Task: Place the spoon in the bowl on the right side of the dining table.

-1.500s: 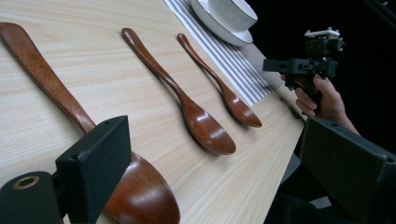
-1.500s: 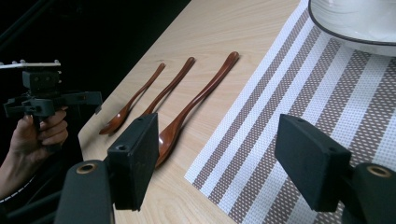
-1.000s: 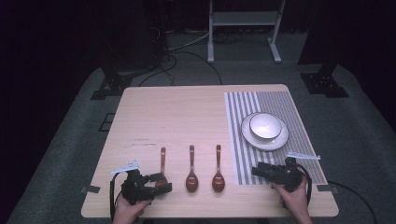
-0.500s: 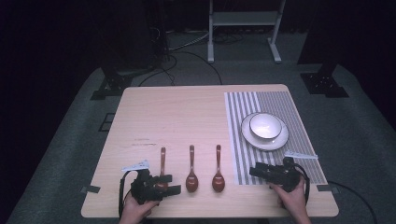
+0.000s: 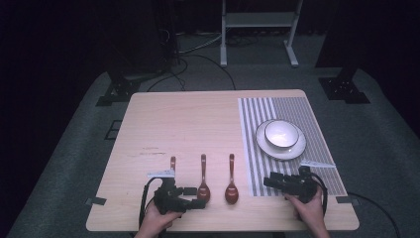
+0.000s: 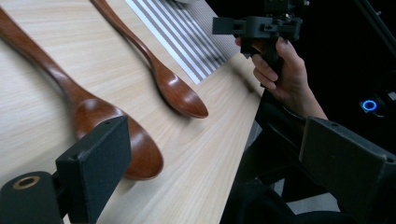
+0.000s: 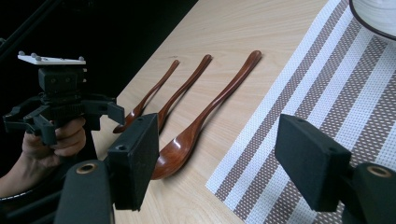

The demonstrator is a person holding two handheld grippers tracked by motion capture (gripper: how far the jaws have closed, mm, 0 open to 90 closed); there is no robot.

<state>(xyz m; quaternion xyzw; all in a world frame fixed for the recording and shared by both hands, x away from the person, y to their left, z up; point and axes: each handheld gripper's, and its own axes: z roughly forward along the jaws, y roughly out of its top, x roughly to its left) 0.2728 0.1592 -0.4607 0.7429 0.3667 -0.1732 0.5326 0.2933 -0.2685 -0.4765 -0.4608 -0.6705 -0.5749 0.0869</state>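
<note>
At the near edge of the table (image 5: 163,119), I have both hands low and close to my side, each wrapped around a gripper handle. My left gripper (image 5: 195,197) sits near the front left corner, turned so it points sideways toward the table's right, and its tips are just beside the bowl of the middle spoon (image 5: 203,186). From the left gripper view I see its two black jaws standing wide apart with nothing between them; the nearer jaw overlaps the broad bowl of that middle spoon (image 6: 109,126) in the picture, and I cannot tell whether it touches. The left hand (image 5: 156,220) comes up from the bottom edge, forearm roughly straight ahead.

My right gripper (image 5: 271,182) rests over the front strip of the striped placemat (image 5: 257,148), pointing left toward the spoons. Its jaws are also spread wide and empty in the right gripper view, with the right spoon (image 7: 205,116) lying on bare wood ahead of them. The right hand (image 5: 309,208) holds the handle from below, wrist bent slightly inward.

Three brown wooden spoons lie side by side, bowls toward me, handles pointing away: the left spoon (image 5: 173,162) is partly hidden behind my left gripper. A white bowl (image 5: 281,134) sits on a plate (image 5: 297,148) on the placemat, well apart from the spoons
</note>
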